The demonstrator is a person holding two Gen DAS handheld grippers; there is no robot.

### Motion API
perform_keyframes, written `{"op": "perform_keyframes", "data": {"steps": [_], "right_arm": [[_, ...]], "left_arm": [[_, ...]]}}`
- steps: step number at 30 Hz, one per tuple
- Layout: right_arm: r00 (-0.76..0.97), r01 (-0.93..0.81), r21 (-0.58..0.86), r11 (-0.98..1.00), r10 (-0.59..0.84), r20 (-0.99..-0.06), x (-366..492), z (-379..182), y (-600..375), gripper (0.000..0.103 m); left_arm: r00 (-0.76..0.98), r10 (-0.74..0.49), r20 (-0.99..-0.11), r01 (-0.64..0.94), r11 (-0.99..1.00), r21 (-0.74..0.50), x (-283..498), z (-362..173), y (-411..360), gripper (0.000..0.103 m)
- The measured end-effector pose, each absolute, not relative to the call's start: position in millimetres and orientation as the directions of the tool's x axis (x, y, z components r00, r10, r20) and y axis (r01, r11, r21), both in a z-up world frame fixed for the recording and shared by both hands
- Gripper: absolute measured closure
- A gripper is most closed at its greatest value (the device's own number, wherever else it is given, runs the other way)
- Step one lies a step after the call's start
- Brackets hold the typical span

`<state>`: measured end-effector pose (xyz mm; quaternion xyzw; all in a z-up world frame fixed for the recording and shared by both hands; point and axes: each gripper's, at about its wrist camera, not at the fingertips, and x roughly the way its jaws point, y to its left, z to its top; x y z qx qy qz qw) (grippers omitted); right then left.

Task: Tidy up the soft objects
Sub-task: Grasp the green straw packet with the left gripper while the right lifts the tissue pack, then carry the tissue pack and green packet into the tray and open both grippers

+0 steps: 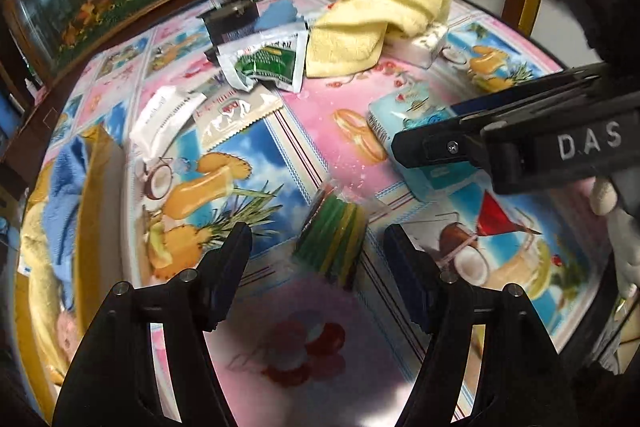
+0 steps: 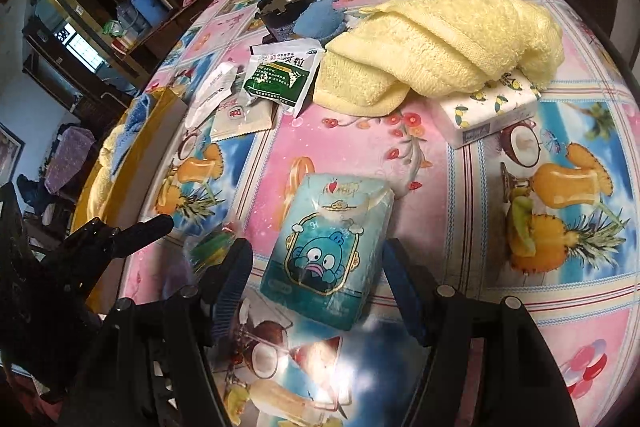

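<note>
both grippers spread wide, nothing held: left gripper (image 1: 318, 255) faces the green-yellow bundle (image 1: 332, 239), right gripper (image 2: 318, 267) straddles the teal tissue pack (image 2: 332, 251)

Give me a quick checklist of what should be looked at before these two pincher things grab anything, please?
1. Left hand-held gripper open: ok, nothing is pressed between its pads.
2. Green and yellow packet lined up between the left fingers: ok.
3. Right hand-held gripper open: ok.
4. Blue cartoon tissue pack centred between the right fingers: ok.
5. Yellow towel clear of both targets: ok; it lies farther back, draped over a lemon-print tissue pack.
6. Room left in the yellow box at the table's edge: cannot tell; cloths already lie in it.
</note>
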<state>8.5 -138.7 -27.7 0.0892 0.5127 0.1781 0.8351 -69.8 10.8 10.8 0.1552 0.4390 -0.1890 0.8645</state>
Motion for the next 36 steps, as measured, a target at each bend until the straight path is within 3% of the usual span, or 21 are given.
{"op": "perform_keyframes", "data": {"steps": [7,12,13,14,15,21,30,36], "right_arm": [[0.439,-0.235,0.191,0.953,0.28,-0.854,13,-30,-121,0.036],[0.465,-0.266,0.097,0.959,0.216,-0.859,9,-33,-114,0.036],[0.471,-0.268,0.081,0.96,0.205,-0.858,8,-33,-112,0.036],[0.479,-0.27,0.062,0.961,0.19,-0.857,8,-33,-111,0.038],[0.493,-0.268,0.033,0.963,0.167,-0.854,7,-33,-109,0.049],[0.503,-0.262,0.099,0.96,0.223,-0.835,2,-30,-115,0.062],[0.529,-0.277,0.174,0.945,0.302,-0.793,-22,-5,-117,0.063],[0.525,-0.355,0.215,0.91,0.385,-0.759,-37,19,-93,0.063]], "left_arm": [[0.494,-0.25,-0.833,0.447,0.894,-0.003,-57,8,18,0.035],[0.498,-0.276,-0.822,0.473,0.881,-0.01,-66,11,12,0.077],[0.495,-0.284,-0.821,0.472,0.881,-0.02,-66,11,12,0.08],[0.495,-0.285,-0.821,0.467,0.884,-0.026,-66,11,12,0.08],[0.495,-0.291,-0.819,0.461,0.886,-0.036,-65,12,13,0.081],[0.503,-0.343,-0.793,0.431,0.895,-0.114,-73,20,27,0.087],[0.59,-0.412,-0.694,0.362,0.904,-0.229,-109,68,74,0.087],[0.674,-0.355,-0.648,0.237,0.934,-0.265,-135,96,134,0.086]]}}
